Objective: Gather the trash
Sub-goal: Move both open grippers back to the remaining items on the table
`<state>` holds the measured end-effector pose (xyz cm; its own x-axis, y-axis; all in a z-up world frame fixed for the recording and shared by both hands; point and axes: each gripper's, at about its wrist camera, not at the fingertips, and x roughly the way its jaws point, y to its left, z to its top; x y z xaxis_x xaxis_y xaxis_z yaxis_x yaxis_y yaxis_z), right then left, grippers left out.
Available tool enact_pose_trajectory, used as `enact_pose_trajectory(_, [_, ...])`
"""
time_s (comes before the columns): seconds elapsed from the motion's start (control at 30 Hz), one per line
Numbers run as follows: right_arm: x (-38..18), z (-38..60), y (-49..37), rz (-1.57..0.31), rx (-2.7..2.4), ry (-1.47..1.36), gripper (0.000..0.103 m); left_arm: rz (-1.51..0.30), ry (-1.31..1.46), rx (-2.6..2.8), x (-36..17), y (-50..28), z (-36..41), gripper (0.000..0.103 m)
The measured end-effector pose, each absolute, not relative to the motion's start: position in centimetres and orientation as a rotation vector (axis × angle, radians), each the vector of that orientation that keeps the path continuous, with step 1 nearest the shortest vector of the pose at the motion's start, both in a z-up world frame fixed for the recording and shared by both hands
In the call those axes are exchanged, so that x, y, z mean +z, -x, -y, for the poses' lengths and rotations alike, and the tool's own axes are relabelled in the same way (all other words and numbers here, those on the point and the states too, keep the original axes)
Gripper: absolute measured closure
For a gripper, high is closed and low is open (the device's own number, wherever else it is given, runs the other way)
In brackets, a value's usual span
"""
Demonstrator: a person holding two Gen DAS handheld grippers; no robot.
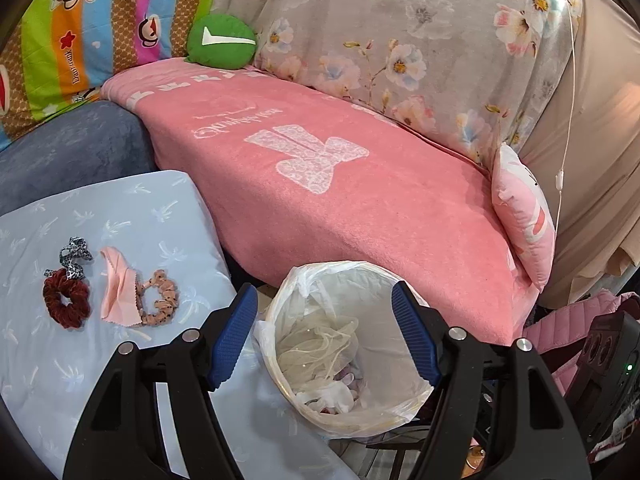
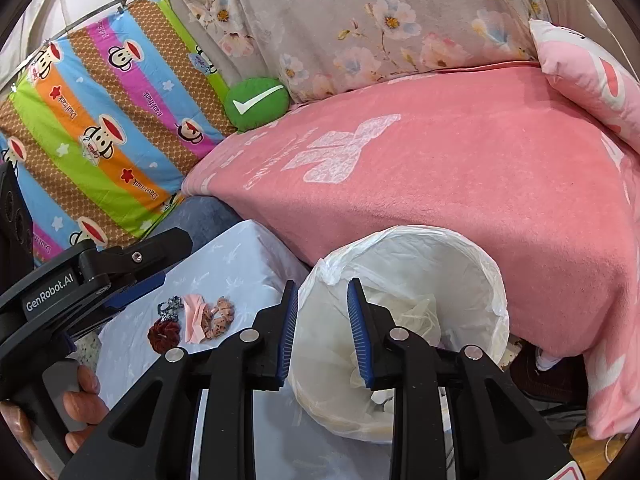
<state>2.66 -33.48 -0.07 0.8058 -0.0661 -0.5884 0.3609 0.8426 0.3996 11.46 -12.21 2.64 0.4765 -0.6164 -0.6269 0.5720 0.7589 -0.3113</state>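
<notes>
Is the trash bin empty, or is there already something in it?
Not empty. The bin holds crumpled yellowish netting and white scraps at the bottom, well below the rim. Most of the lined interior is free.

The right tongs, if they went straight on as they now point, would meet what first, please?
Probably the white plastic-lined trash bin: the open right tongs point into its mouth, toward crumpled pale netting inside, though depth is unclear.

White-lined trash bin (image 1: 348,344) upright beside bed, crumpled trash (image 1: 320,352) inside

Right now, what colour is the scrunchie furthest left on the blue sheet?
Dark red scrunchie, velvety-looking; clearest in the left wrist view.
</notes>
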Motion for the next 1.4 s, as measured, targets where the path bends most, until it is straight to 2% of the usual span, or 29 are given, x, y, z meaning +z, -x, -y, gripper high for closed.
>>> enact_pose_trajectory(0.77, [-0.7, 28.6, -4.5, -0.665, -0.176, -0.442, 0.076, -0.815, 0.074, -0.611, 0.2, -13.0, 7.2, 0.037])
enact_pose_trajectory(0.9, [-0.9, 27.3, -5.2, -0.677, -0.159, -0.428, 0.070, -0.820, 0.072, -0.581, -0.4, -13.5, 5.9, 0.037])
enact_pose_trajectory(1.4, [-1.9, 21.7, -8.6, -0.742, -0.074, -0.355, 0.069, -0.847, 0.048, -0.448, -2.9, -15.2, 0.7, 0.037])
